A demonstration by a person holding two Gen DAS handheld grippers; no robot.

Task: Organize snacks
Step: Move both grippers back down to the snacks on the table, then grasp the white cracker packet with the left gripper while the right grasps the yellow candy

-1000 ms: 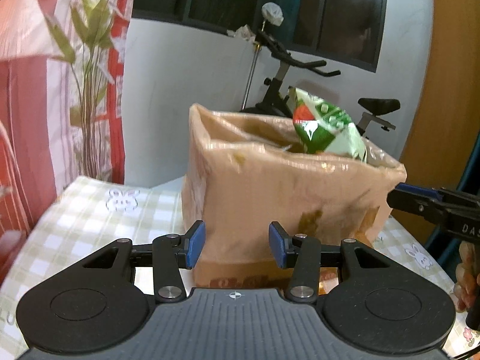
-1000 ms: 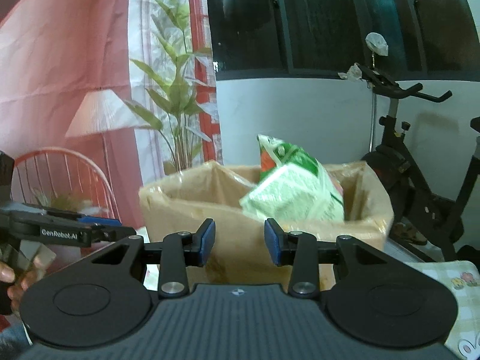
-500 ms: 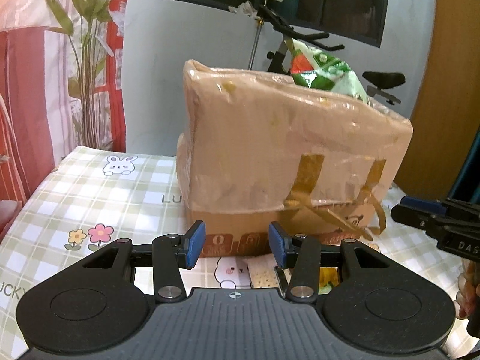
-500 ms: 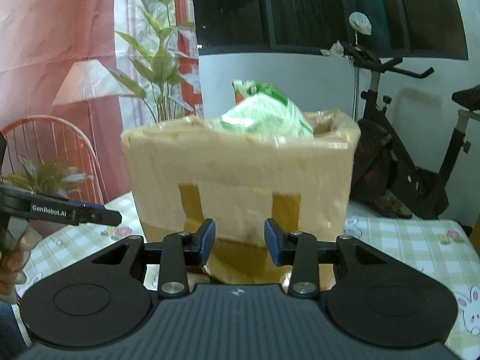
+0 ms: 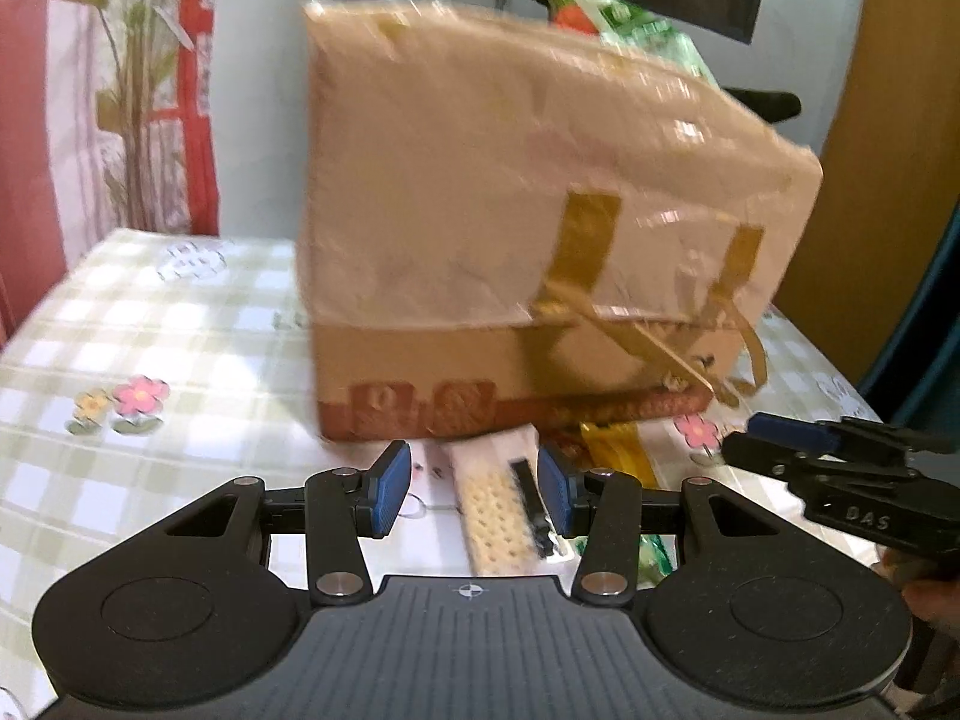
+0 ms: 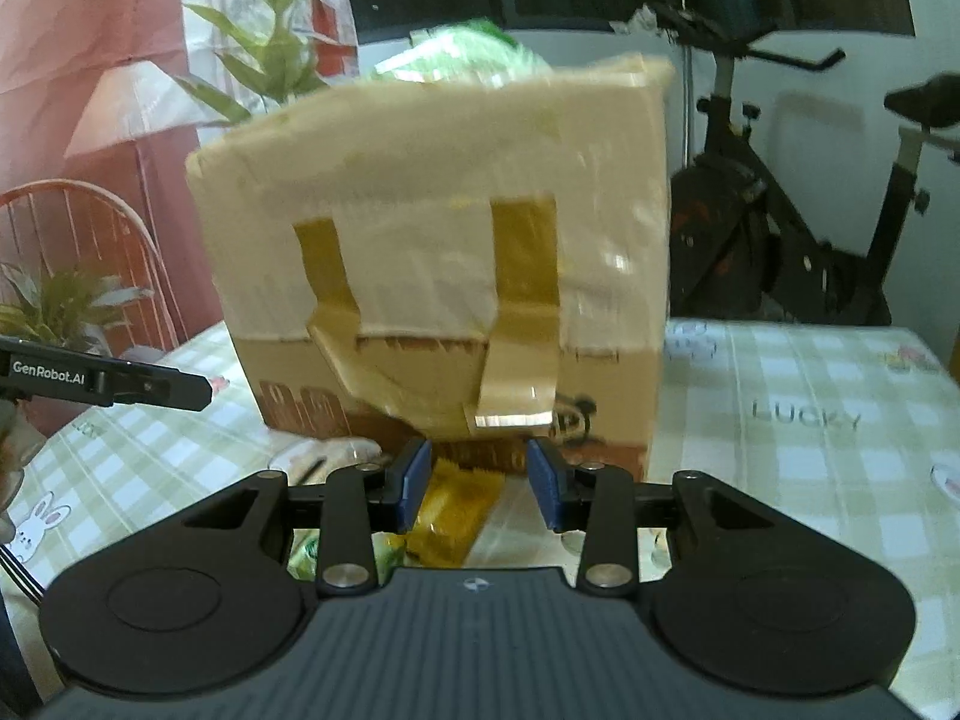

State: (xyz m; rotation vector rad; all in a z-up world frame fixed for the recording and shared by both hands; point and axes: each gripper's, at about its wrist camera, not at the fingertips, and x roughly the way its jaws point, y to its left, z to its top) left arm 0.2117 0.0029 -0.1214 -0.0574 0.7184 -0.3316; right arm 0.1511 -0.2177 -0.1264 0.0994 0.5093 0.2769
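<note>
A tall taped cardboard box (image 5: 528, 228) stands on the checked tablecloth (image 5: 150, 348), with a green snack bag (image 5: 636, 30) sticking out of its top. The box also shows in the right wrist view (image 6: 444, 252), with the green bag (image 6: 462, 54) above its rim. My left gripper (image 5: 474, 489) is open and empty, low over a white cracker packet (image 5: 498, 498) in front of the box. My right gripper (image 6: 478, 483) is open and empty above a yellow snack packet (image 6: 450, 516), which also shows in the left wrist view (image 5: 612, 450).
An exercise bike (image 6: 798, 204) stands behind the table on the right. A plant (image 5: 132, 78) and a red curtain are at the left. A chair back (image 6: 78, 228) is beside the table. The tablecloth (image 6: 810, 420) stretches to both sides of the box.
Both grippers have dropped lower and closer to the table in front of the box. The snack packets on the cloth have come into view between the fingers. Both stay open.
</note>
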